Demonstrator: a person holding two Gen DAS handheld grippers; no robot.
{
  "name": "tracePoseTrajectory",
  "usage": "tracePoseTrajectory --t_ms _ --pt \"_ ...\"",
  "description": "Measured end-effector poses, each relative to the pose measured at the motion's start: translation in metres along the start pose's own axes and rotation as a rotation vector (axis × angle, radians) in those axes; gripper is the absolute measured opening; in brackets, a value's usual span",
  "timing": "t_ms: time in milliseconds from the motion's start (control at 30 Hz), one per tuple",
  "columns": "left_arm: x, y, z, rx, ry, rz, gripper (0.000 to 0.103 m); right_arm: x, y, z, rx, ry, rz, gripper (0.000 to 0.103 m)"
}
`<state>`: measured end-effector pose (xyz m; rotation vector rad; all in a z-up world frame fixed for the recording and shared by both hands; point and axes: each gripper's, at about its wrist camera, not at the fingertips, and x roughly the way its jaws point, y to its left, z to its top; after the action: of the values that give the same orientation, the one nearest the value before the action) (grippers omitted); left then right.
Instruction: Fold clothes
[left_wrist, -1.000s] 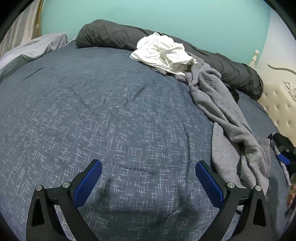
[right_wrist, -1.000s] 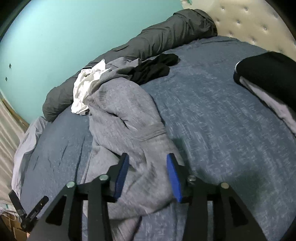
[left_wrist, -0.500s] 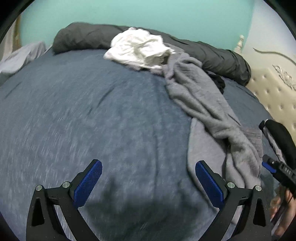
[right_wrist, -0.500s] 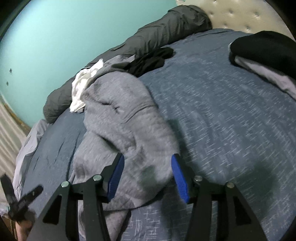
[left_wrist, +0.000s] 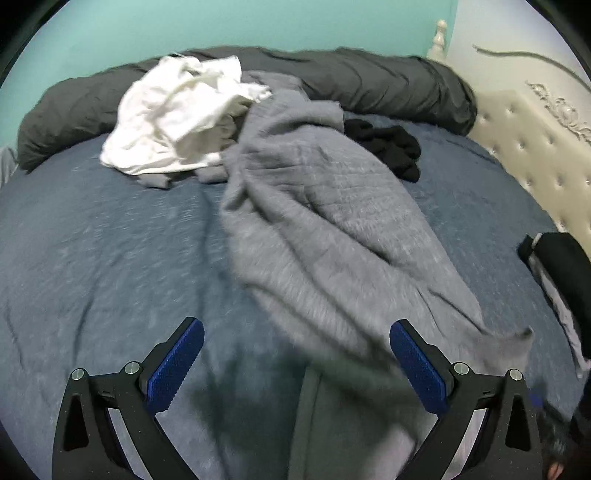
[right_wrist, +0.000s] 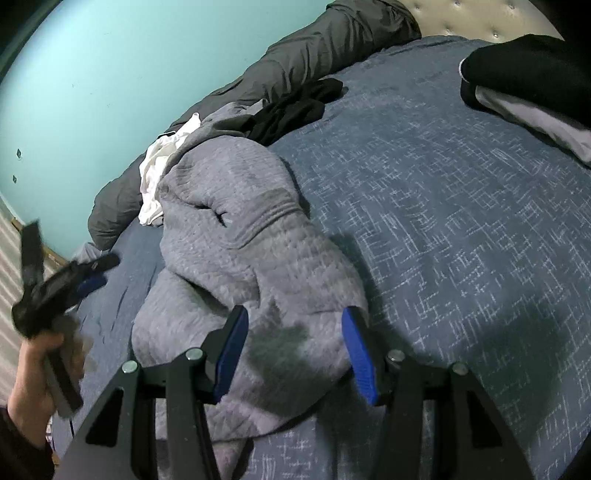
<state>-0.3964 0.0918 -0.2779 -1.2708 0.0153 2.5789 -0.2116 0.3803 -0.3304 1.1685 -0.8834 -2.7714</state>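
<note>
Progress: early, by my reading. The grey garment (left_wrist: 325, 221) lies crumpled on the bed (left_wrist: 92, 258), not spread or folded. A white garment (left_wrist: 173, 118) and a black one (left_wrist: 388, 147) sit bunched beyond it, near the dark duvet roll (left_wrist: 388, 85). A folded stack (right_wrist: 528, 81) by the headboard (left_wrist: 535, 147) suggests some pieces are already done.
Left to do: lift, flatten and fold the grey garment, then the white and black ones.
Grey garment: runs from the pile down the bed toward both grippers; its near end lies under the right gripper.
Right gripper (right_wrist: 295, 350): tilted down, low over the near end; jaws part open, straddling a hump of cloth, pads not pressing on it.
Left gripper (left_wrist: 295, 365): angled down over the garment's left edge; jaws wide apart, holding nothing.
Hand (right_wrist: 33, 373): grips the left gripper's handle, at the lower left of the right view, blurred.
</note>
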Motion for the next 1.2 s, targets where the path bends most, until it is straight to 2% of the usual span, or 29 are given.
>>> tracePoseTrajectory --t_ms 133,333,400,500,567,633,700,767,800,967,1200 --pt "0.034 -0.006 0.017 -0.009 0.035 0.012 0.102 0.006 -0.004 0.003 -0.007 0.013 0.008 0.053" --pt "0.055 -0.012 0.032 -0.023 0.047 0.008 0.101 0.012 -0.011 0.005 0.026 0.028 0.041 0.053" --pt "0.06 -0.014 0.035 -0.022 0.053 0.001 0.094 0.012 -0.012 0.005 0.03 0.029 0.045 0.053" --pt "0.069 -0.013 0.039 -0.036 0.073 -0.016 0.079 0.012 -0.011 0.006 0.026 0.027 0.045 0.053" --pt "0.074 -0.013 0.04 -0.042 0.087 -0.03 0.064 0.013 -0.01 0.005 0.025 0.029 0.047 0.053" --pt "0.076 -0.012 0.039 -0.043 0.094 -0.046 0.056 0.014 -0.011 0.005 0.027 0.031 0.05 0.053" --pt "0.075 -0.012 0.038 -0.032 0.088 -0.053 0.043 0.015 -0.011 0.005 0.028 0.032 0.052 0.053" --pt "0.071 -0.011 0.036 -0.017 0.079 -0.049 0.022 0.015 -0.011 0.006 0.025 0.033 0.053 0.053" --pt "0.068 -0.011 0.035 -0.012 0.073 -0.046 0.018 0.016 -0.011 0.006 0.024 0.034 0.054 0.053" --pt "0.046 -0.004 0.03 0.021 0.067 -0.046 0.007 0.016 -0.011 0.006 0.021 0.035 0.055 0.053" --pt "0.005 0.007 0.019 0.042 0.037 -0.057 0.005 0.016 -0.012 0.006 0.025 0.034 0.053 0.053"
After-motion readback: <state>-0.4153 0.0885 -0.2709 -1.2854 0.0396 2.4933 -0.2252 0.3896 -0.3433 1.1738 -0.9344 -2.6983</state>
